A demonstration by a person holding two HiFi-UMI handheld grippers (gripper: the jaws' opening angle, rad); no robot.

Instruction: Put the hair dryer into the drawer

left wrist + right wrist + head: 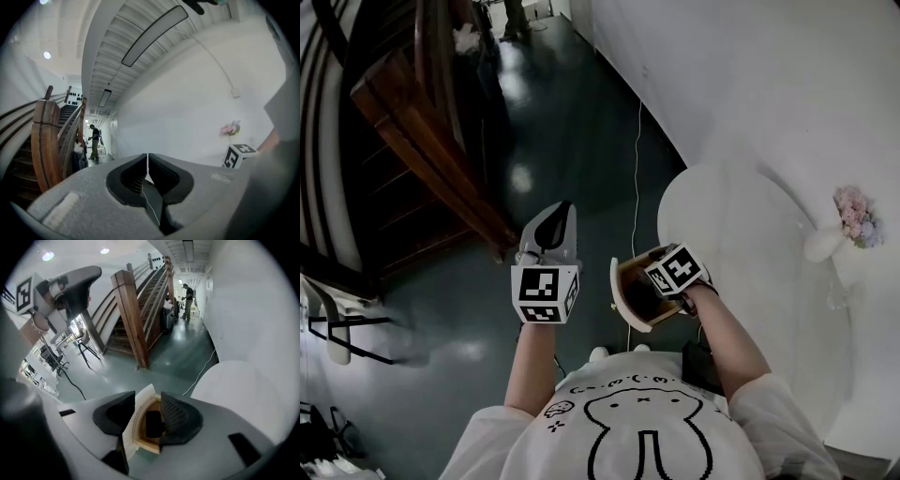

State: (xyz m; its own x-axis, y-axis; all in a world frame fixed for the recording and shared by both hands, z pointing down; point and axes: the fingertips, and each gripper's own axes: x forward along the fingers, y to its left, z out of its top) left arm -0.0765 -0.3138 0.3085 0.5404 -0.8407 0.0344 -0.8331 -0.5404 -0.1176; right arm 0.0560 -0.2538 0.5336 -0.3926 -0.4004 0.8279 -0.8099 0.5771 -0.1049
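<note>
White rabbit-outline T-shirt (637,427); grey left tool (562,215) bears a black-and-white marker cube (546,292).

In the head view the right gripper's (654,291) jaws hide beneath its marker cube (677,270). The drawer (628,298), at the counter's (750,234) 8 o'clock, is partly covered. A dark thing (152,423) inside is unidentifiable. The far person (188,300) is too small to make out.

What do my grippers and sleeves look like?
Left gripper and right gripper: grey bodies, black ribbed pads, each bearing a white cube with black square markers. Sleeves are short, on a white T-shirt with a black cartoon outline.
</note>
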